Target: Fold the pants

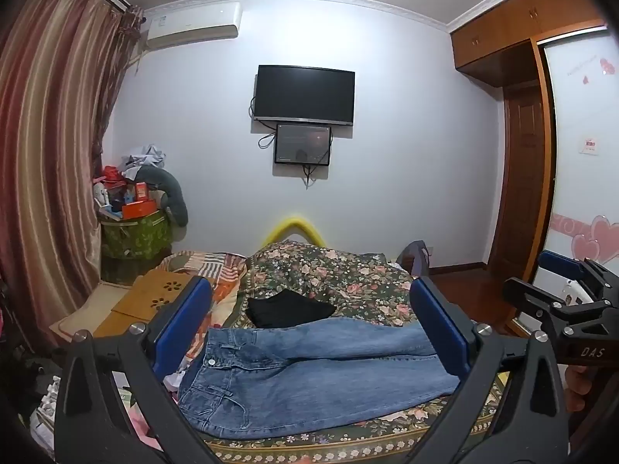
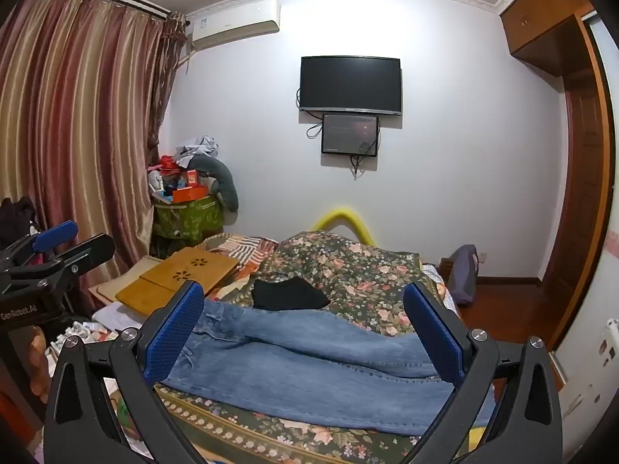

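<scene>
Hovering above the near edge of the bed [image 1: 348, 446], the left tongs [image 1: 309, 328] and the right tongs [image 2: 305, 328] are both standing fully released, with nothing between their blue pads [image 2: 174, 332]. Neither pair is touching cloth.

The pants [image 1: 309, 379], blue denim jeans, are lying flat on the floral bedspread [image 2: 367, 270], just ahead of and below both tongs. Seen from the left tongs, the waistband [image 1: 212, 363] is sitting ahead of the left pad, and the legs are running off past the right pad. Seen from the right tongs, the legs are spanning the gap between both pads. The two legs are lying one beside the other, the farther one partly overlapped. A black garment [image 1: 286, 311] is resting just beyond the jeans.

Judged from this layout, the task is at its opening step: the approach, with no fold yet visibly made across the length. The next move is likely calling for lowering both tongs onto the denim, one near the waistband and one toward the leg ends, and gripping through the stacked layers without catching the bedspread.
</scene>
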